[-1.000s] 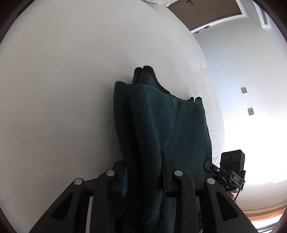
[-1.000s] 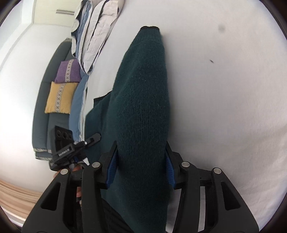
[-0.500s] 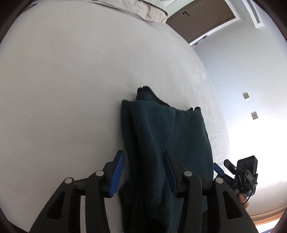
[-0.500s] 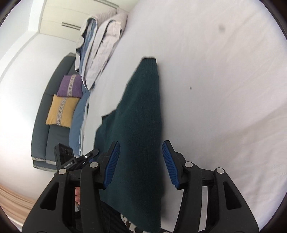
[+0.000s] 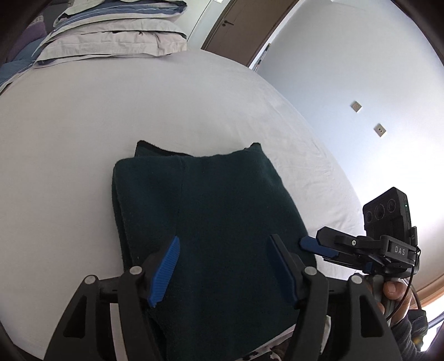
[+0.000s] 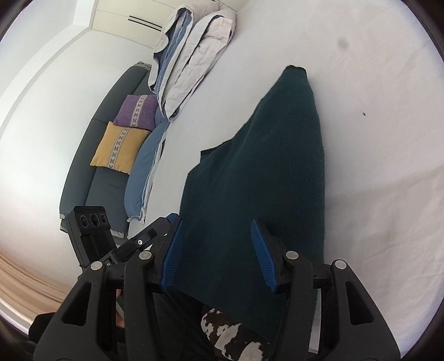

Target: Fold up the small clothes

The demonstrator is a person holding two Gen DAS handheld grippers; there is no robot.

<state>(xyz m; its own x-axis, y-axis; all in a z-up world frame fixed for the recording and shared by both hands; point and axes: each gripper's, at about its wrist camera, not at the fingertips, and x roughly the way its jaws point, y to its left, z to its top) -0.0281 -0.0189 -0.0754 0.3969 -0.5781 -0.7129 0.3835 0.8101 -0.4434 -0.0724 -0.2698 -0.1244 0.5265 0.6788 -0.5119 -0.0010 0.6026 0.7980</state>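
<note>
A dark green knitted garment (image 5: 211, 216) lies folded on the white bed sheet (image 5: 69, 133); it also shows in the right wrist view (image 6: 266, 177). My left gripper (image 5: 224, 266) is open just above the garment's near end, with its blue pads apart and nothing between them. My right gripper (image 6: 219, 252) is open too, over the garment's near right part. The right gripper also shows in the left wrist view (image 5: 316, 244), at the garment's right edge. The left gripper shows in the right wrist view (image 6: 149, 233), at the left.
Folded grey and blue bedding (image 5: 111, 36) is stacked at the far end of the bed. A grey sofa (image 6: 94, 172) with a purple cushion (image 6: 136, 111) and a yellow cushion (image 6: 119, 147) stands beside the bed. A brown door (image 5: 249, 25) is behind.
Both grippers have opened and let go of the garment. It has dropped from hanging to lying flat and folded on the sheet. Both grippers have pulled back toward its near end.
</note>
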